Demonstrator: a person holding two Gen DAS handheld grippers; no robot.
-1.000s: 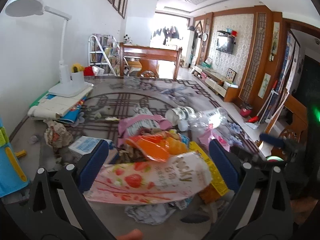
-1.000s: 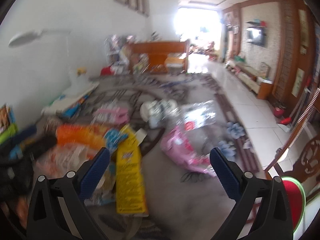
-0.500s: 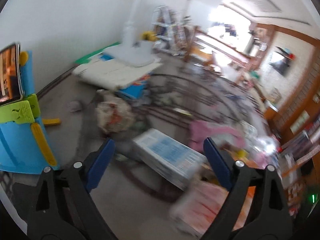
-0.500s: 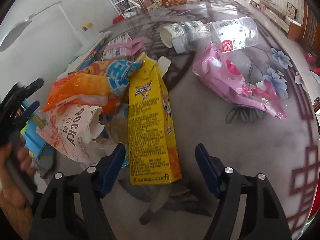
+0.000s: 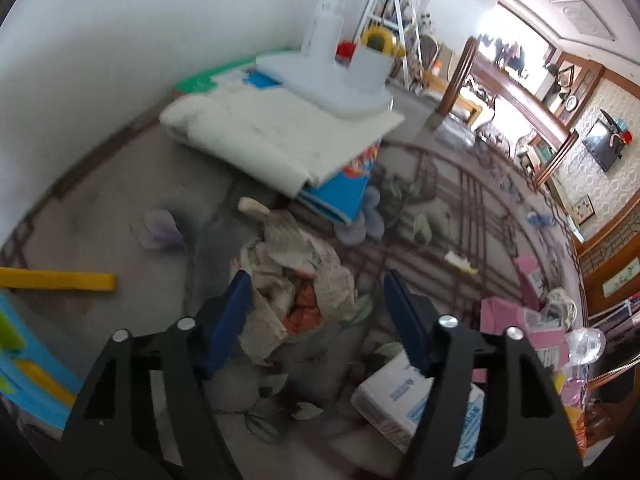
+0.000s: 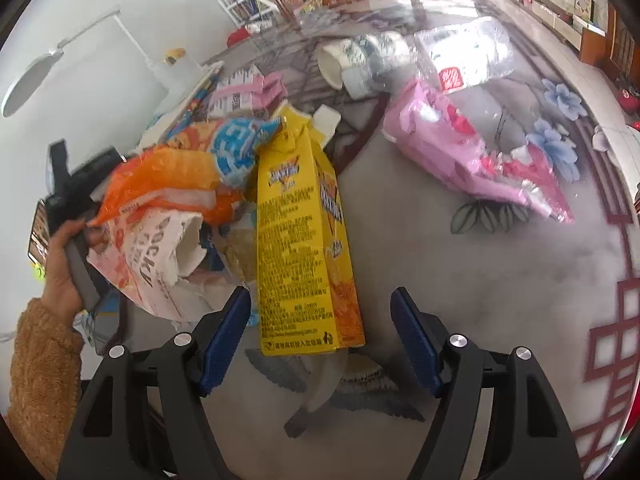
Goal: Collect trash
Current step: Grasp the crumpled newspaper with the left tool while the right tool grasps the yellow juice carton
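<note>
Both pairs of jaws stand apart, each lined up to take one piece: the left gripper [image 5: 316, 308] straddles the crumpled paper [image 5: 298, 280] near the bench's wall edge, and the right gripper [image 6: 320, 336] frames the yellow carton [image 6: 300, 240] lying mid-bench.

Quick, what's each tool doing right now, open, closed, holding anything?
Left tool: open, empty, around the crumpled paper wad.
Right tool: open, empty, at the base of the yellow carton.
</note>
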